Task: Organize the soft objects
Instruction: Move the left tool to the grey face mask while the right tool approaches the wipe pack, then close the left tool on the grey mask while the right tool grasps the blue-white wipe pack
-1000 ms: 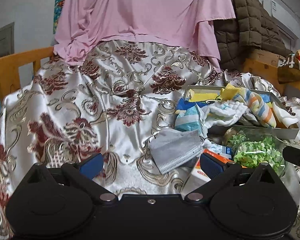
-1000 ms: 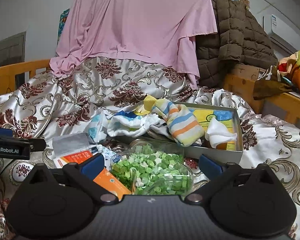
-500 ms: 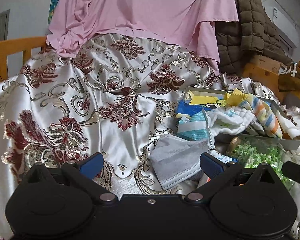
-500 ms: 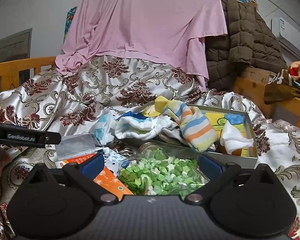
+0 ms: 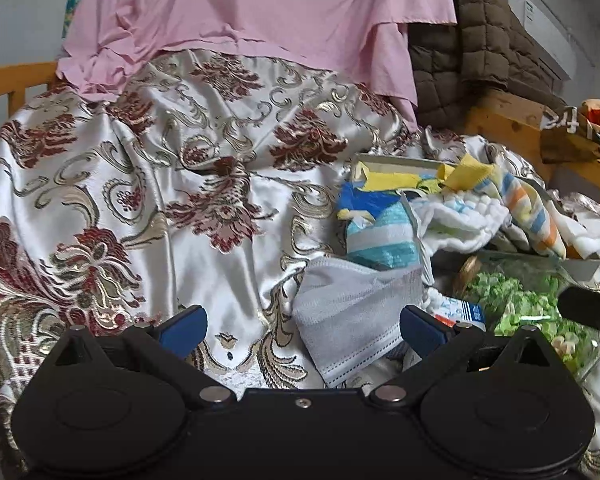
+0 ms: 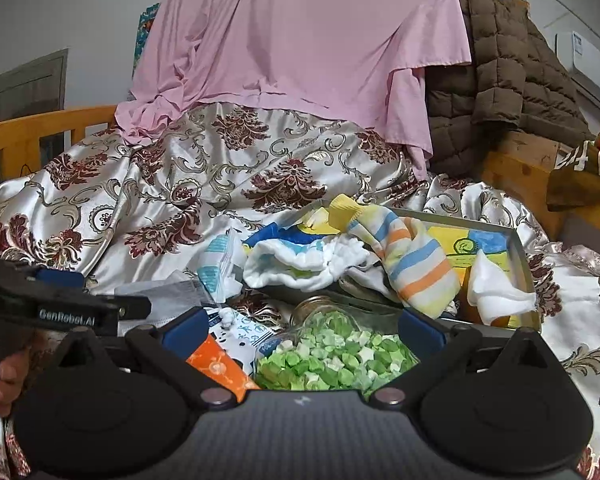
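Here, two tongs, left gripper [image 5: 302,326] and right gripper [image 6: 302,326], both agape and empty; one grey mask [image 5: 352,320], one striped sock [image 6: 412,260], one jar [image 6: 332,356]

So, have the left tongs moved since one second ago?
Yes. The left tongs came forward and closer to the grey face mask, which now lies between their open tips.

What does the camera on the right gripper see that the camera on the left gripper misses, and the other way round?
Only the right wrist view shows the white cloth in the tray's right corner, the orange packet, and the person's hand under the left gripper.

Only the left wrist view shows the grey face mask in full, between the left gripper's open fingers, and the cloth's red flowers at far left.

Both show the striped sock, the fluffy white sock, the jar of green paper stars and the pink sheet.
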The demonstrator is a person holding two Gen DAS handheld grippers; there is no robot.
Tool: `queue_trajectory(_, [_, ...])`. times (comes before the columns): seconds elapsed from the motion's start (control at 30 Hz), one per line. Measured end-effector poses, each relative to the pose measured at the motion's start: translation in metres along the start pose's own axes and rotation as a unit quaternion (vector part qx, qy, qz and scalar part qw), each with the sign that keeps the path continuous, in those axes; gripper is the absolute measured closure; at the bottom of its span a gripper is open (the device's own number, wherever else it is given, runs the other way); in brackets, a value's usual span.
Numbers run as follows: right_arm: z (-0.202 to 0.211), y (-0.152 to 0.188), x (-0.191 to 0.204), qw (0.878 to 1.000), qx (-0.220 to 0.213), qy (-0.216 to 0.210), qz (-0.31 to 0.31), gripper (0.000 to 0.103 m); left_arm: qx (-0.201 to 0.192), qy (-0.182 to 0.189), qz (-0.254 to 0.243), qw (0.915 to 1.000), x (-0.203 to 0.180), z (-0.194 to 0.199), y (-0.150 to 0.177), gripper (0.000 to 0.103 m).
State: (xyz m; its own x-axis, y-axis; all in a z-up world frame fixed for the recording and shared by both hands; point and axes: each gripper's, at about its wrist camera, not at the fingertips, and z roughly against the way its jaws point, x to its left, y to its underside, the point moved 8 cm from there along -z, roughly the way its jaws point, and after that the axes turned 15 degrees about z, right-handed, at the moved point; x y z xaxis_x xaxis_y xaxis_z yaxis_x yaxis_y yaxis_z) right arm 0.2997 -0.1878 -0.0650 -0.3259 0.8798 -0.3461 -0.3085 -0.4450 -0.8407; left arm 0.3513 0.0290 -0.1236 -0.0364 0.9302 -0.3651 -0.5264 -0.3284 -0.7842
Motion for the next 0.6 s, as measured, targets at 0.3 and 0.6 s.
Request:
queue_trajectory(0.3, [-0.019, -0.009, 0.006, 0.999, 0.028, -0.029, -0.005, 0.000, 0.003, 0.040, -0.023, 0.9989, -0.004, -0.005, 0.004, 0.001])
queue_trajectory(0.6, [-0.053, -0.030, 0.006, 0.990, 0.066, -0.100, -0.069, 0.000, 0.012, 0.076, -0.042, 0.9961, -0.013, -0.014, 0.008, 0.009])
